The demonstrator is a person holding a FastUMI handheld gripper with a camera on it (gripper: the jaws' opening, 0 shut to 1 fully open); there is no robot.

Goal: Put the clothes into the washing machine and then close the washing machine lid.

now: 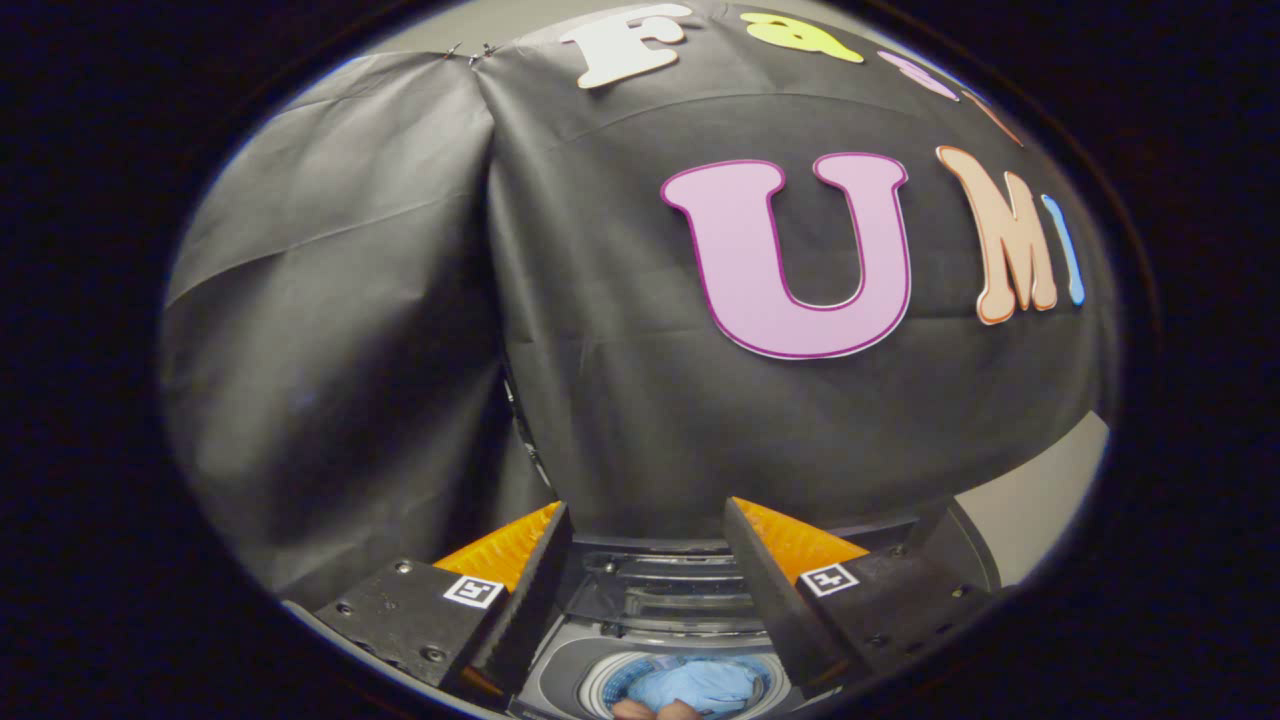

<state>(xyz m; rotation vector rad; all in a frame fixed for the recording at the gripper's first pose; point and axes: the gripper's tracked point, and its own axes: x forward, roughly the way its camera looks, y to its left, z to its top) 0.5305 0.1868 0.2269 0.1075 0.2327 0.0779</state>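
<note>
Gripper (648, 560) sits at the bottom centre of the frame, fingers spread wide w/ nothing pinched between them. Each finger is a flat wedge-shaped slab, matte, angled inward toward the tip; ribbed pads show on the outer faces near the tips. Finger bases are blocky plates w/ small screw heads and a square printed marker on each.

Washing machine (660, 600) shows in the gap between the fingers, lower centre. Top-loader, seen from above: smooth grey plastic top deck, glossy dark raised lid (665, 575) standing open at the back w/ ribbed or stepped mouldings across it. Round drum opening below that, ringed by a pale rim w/ a perforated-looking metal wall.

Clothes (700, 688) lie inside the drum, bottom centre of the frame, between and below the finger bases: soft light-blue fabric, crumpled into folds. Not touching either finger.

A bit of a person's hand (655, 710) pokes in at the very bottom edge, just beside the drum rim; too little visible to tell more.

Booth wall (400, 300) takes up the upper and middle frame: black non-woven cloth, matte, w/ long creases and a vertical fold where two sheets meet, upper left of centre. Plain pale wall (1040, 500) strip at lower right, behind the cloth's edge.
</note>
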